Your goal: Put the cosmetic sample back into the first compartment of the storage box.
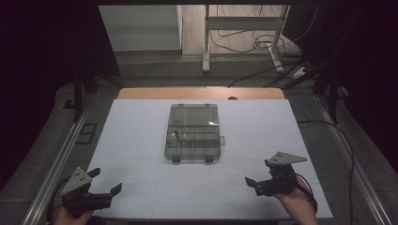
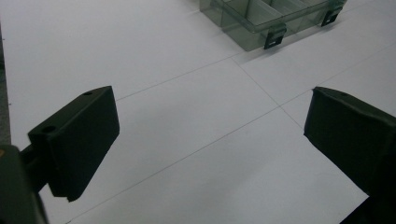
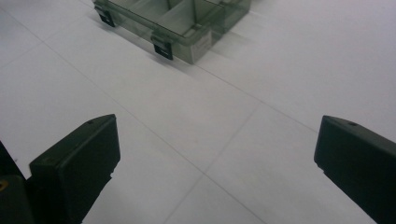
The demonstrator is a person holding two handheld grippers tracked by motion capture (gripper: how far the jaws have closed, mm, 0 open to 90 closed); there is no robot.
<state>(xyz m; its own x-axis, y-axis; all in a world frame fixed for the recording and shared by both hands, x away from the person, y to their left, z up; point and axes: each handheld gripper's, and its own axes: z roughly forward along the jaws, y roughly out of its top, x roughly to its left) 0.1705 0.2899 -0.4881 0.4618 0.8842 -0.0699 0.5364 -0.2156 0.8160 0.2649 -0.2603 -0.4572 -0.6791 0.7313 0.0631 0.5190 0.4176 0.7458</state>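
Now the compartment box (image 1: 193, 132) lies open at the centre of the white table (image 1: 131, 140). Left gripper (image 1: 104, 180) at 7 o'clock and right gripper (image 1: 257, 172) at 5 o'clock are both wide open, holding nothing.

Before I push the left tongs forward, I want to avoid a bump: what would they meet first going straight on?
Probably the clear compartment box, at its near corner by a dark latch. Until there, bare white table; the open left tongs aim slightly left of it, so they might skim past.

The right claw (image 3: 217, 163) gapes wide over the white table (image 3: 233, 116), organiser box (image 3: 187, 23) beyond.
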